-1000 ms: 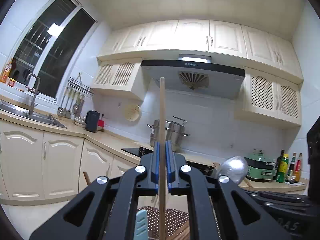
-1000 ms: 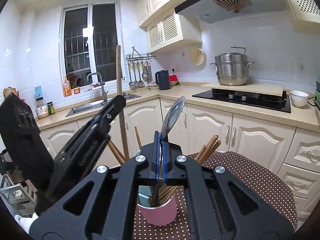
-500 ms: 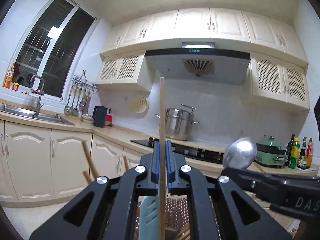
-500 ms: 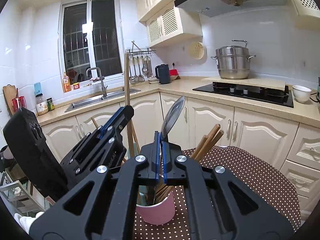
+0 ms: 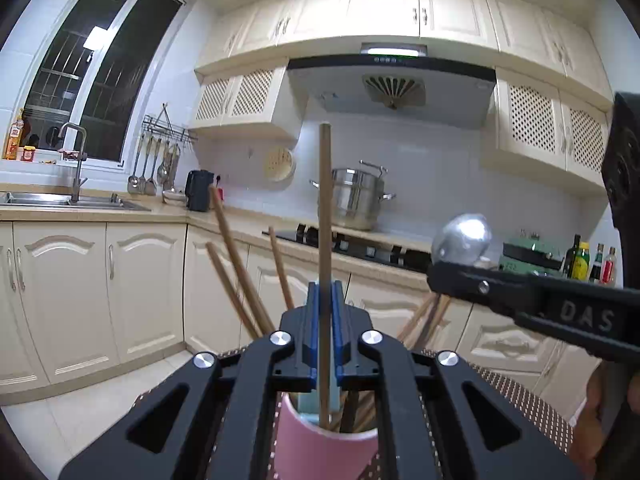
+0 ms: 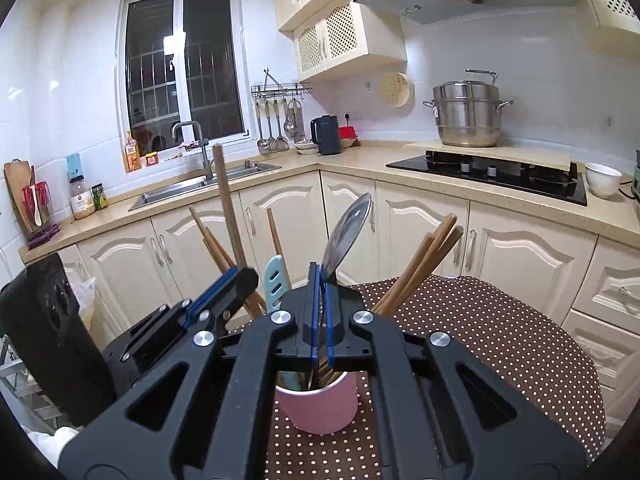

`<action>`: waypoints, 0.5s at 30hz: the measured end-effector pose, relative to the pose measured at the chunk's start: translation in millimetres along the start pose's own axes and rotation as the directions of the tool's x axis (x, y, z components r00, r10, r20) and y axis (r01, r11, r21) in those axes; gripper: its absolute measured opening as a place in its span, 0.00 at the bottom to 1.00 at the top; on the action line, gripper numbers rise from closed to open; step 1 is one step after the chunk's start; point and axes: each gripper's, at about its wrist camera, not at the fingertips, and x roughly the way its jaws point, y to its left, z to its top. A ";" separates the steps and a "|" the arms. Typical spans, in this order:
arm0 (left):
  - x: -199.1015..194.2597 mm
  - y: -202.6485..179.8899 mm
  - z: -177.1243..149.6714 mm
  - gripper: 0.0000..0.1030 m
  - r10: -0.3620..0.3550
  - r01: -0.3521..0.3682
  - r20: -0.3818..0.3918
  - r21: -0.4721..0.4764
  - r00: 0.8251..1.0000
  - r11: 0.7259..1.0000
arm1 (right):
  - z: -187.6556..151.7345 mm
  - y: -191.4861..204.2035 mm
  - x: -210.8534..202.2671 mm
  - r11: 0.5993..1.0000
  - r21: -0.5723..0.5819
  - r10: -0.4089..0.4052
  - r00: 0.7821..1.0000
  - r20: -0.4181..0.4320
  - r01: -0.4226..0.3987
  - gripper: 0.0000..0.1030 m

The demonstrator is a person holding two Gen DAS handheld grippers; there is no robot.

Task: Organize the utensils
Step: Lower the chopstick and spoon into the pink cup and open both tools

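A pink cup [image 6: 320,408] stands on the dotted tablecloth just under both grippers. It holds several wooden chopsticks [image 6: 424,260] and a pale blue utensil [image 6: 274,280]. My left gripper [image 5: 325,292] is shut on one upright wooden chopstick [image 5: 325,200], whose lower end dips inside the pink cup [image 5: 320,448]. My right gripper [image 6: 320,276] is shut on the handle of a metal spoon [image 6: 348,232], bowl up, handle reaching down into the cup. In the right wrist view the left gripper [image 6: 244,276] is close on the left with its chopstick [image 6: 226,200].
The brown polka-dot table [image 6: 500,340] ends near cream cabinets. Behind run a counter with a sink [image 6: 200,188], a black kettle [image 6: 326,136], a hob [image 6: 488,172] with a steel pot [image 6: 468,116] and a white bowl [image 6: 602,178]. Bottles [image 5: 588,260] stand at the right.
My left gripper has sunk with its chopstick, whose lower end now sits in the pink cup. The right gripper and spoon have hardly moved.
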 end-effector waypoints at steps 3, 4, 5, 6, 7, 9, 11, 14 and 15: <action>-6.9 2.1 -2.1 0.06 -0.003 0.003 -0.018 -0.002 1.000 1.000 | -2.9 2.6 1.0 1.000 -0.004 -0.009 1.000 -0.007 0.009 0.03; -10.2 3.0 -2.2 0.06 -0.006 0.006 -0.023 0.000 1.000 1.000 | -4.0 3.8 1.0 1.000 -0.004 -0.013 1.000 -0.008 0.013 0.03; -12.2 3.4 -2.0 0.07 -0.010 0.010 -0.032 0.002 0.999 1.000 | -4.7 3.9 0.9 1.000 -0.005 -0.015 1.000 -0.008 0.015 0.03; -13.7 3.5 -1.7 0.14 -0.012 0.012 -0.037 0.005 0.999 1.000 | -5.5 5.2 1.0 1.000 -0.005 -0.018 1.000 -0.010 0.018 0.03; -17.2 4.8 -1.7 0.22 -0.012 0.012 -0.041 0.007 0.999 1.000 | -5.8 6.7 1.6 1.000 -0.004 -0.019 1.000 -0.013 0.019 0.03; -25.5 8.4 -1.2 0.44 -0.009 0.009 -0.033 -0.005 0.999 1.000 | -6.9 8.1 3.0 1.000 -0.005 -0.022 1.000 -0.016 0.022 0.03; -32.6 12.0 0.1 0.46 -0.022 0.022 -0.037 -0.019 0.999 1.000 | -9.7 10.3 3.1 1.000 -0.011 -0.027 0.999 -0.020 0.027 0.03; -41.1 14.8 3.3 0.57 0.010 -0.011 -0.049 -0.011 0.999 1.000 | -13.9 14.6 4.1 0.999 -0.013 -0.034 0.999 -0.027 0.033 0.03; -44.0 15.7 3.9 0.60 0.035 -0.035 -0.054 -0.002 0.998 0.999 | -15.5 16.0 4.6 0.999 -0.013 -0.035 0.999 -0.029 0.035 0.03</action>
